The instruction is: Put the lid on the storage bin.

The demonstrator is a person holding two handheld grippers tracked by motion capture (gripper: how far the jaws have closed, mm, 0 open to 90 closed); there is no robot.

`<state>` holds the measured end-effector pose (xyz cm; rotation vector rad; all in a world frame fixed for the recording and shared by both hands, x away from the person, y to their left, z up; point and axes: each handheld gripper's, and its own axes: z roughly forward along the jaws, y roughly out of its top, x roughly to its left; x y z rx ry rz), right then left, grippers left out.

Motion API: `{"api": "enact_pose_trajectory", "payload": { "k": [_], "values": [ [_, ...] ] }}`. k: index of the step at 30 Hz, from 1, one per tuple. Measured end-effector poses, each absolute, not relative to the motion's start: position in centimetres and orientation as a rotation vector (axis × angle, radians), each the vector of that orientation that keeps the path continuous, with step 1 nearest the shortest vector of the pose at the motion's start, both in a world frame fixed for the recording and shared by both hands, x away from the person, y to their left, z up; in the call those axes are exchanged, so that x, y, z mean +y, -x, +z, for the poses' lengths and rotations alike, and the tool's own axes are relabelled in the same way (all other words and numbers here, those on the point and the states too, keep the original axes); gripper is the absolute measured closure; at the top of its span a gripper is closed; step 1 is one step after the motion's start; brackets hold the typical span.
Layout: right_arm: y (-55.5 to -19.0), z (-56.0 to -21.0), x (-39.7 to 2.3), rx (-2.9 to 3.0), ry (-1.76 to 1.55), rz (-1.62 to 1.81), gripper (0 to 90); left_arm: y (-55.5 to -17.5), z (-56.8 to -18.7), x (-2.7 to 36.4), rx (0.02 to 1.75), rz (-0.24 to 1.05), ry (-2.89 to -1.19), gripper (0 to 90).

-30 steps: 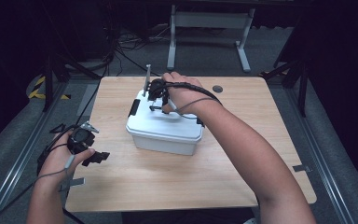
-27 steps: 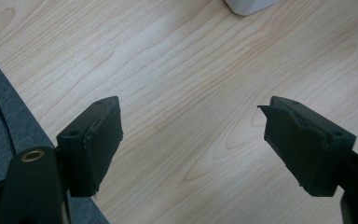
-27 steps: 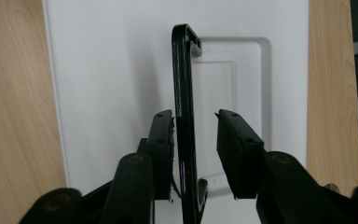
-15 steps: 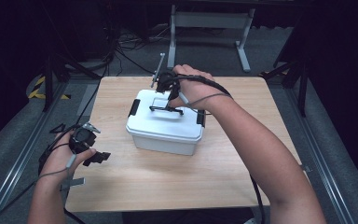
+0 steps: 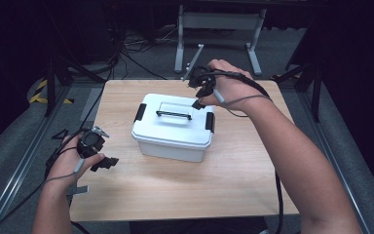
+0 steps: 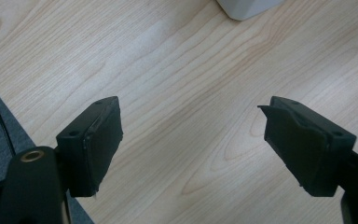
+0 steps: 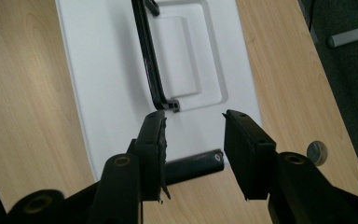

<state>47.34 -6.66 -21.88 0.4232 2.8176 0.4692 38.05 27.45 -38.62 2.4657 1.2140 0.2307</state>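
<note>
My right gripper (image 5: 198,97) has lifted off the lid toward the table's far edge, jaws just opened and empty; my left gripper (image 5: 96,152) idles open near the left edge. The white box (image 5: 173,127) sits mid-table, rigid, smooth plastic, probably light; I'd grasp its black handle (image 5: 174,115).

1. The white plastic lidded box (image 5: 174,127) at frame centre has a black carry handle (image 5: 174,115) and black side latches (image 5: 210,122).
2. The light wood-grain table (image 5: 233,180) is pale tan.
3. Both grippers, left (image 5: 104,163) and right (image 5: 198,103), are black.
4. Yellow-black striped tape (image 5: 43,91) lies at the left edge.
</note>
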Motion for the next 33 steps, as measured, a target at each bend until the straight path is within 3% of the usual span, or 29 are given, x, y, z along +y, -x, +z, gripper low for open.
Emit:
{"api": "enact_pose_trajectory", "payload": {
  "k": [33],
  "values": [
    [-47.9, -21.9, -21.3, 2.714, -0.836, 0.567, 59.5, -39.2, -38.8, 27.5, 1.212, 0.209, -2.454, 19.7]
  ]
}}
